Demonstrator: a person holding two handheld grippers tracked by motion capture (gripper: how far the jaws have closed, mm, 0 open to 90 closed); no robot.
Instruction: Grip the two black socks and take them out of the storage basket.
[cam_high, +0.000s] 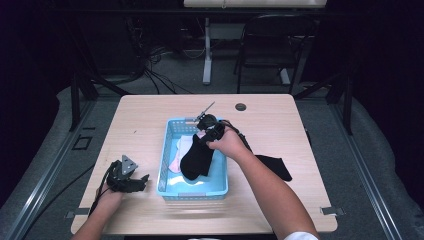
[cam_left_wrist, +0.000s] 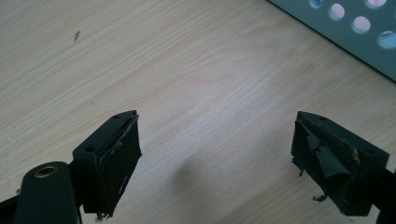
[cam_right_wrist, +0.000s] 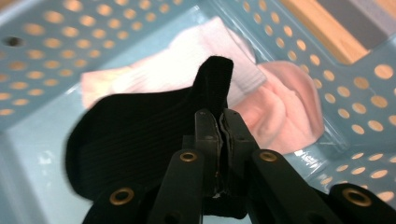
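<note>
The pale wooden table (cam_left_wrist: 196, 93) has a smooth, matt grain. The light-blue perforated plastic basket (cam_right_wrist: 42, 42) looks slightly glossy, holding a ribbed black knit sock (cam_right_wrist: 135, 130) and soft pink-and-white cloth socks (cam_right_wrist: 280, 107). Worn matt black pads (cam_left_wrist: 116, 163) line the left gripper's jaws.

Left tongs (cam_left_wrist: 217, 154): black, blocky jaws, brass rivet, frayed pad lining, grey triangular plate on top, black cable trailing. Right tongs (cam_right_wrist: 219, 122): black, brass rivets at linkages. Person: white sleeve (cam_high: 300, 236) edge at right arm.
</note>
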